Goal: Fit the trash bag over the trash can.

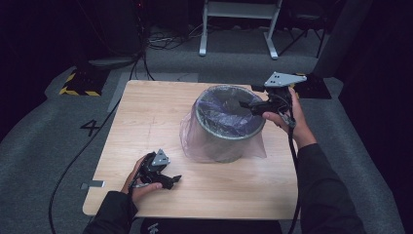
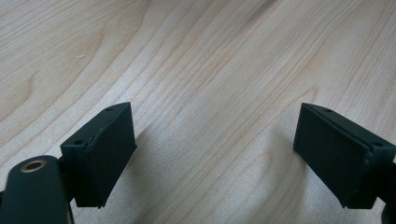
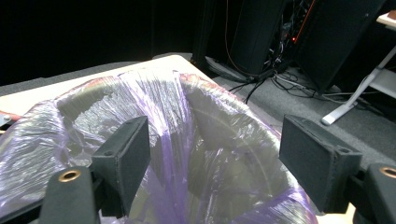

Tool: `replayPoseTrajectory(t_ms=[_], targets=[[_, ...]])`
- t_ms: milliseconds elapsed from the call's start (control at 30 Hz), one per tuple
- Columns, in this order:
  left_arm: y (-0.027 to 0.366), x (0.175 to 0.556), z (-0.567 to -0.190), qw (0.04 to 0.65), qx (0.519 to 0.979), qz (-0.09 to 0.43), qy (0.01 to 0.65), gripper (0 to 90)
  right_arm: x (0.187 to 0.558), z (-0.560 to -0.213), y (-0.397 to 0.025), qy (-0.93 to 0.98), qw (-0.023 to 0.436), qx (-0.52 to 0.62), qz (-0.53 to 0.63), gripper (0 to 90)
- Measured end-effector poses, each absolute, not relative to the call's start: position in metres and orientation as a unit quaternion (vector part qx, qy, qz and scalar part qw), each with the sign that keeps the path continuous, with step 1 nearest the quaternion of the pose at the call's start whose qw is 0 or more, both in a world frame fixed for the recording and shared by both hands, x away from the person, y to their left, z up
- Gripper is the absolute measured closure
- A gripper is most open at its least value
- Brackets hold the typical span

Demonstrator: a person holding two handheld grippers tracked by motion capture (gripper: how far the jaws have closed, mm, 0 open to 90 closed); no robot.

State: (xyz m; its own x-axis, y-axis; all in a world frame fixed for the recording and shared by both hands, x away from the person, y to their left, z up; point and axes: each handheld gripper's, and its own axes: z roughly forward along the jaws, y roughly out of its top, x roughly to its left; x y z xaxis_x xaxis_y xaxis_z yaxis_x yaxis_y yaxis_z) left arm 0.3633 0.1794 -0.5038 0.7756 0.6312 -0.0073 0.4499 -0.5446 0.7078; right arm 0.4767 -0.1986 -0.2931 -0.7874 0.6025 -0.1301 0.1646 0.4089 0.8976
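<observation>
Right gripper [image 1: 246,105] jaws wide, nothing held, hovering over the near-right rim of the bin [image 1: 225,141], which sits mid-table, right of centre. Purple bin bag [image 3: 177,154] lines it, folded over the rim. Left gripper [image 1: 173,179] also wide and empty, low over bare table [image 1: 146,112] at the front-left, well apart from the bin.
</observation>
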Motion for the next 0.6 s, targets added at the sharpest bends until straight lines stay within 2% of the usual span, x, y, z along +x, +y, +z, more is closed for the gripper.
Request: replayPoseTrajectory(t_ms=[600], targets=[[0.179,0.363,-0.504,0.362,0.87,0.125,0.311,12.3,0.483,-0.308,-0.179,0.828,0.206,0.23,0.468,24.0]])
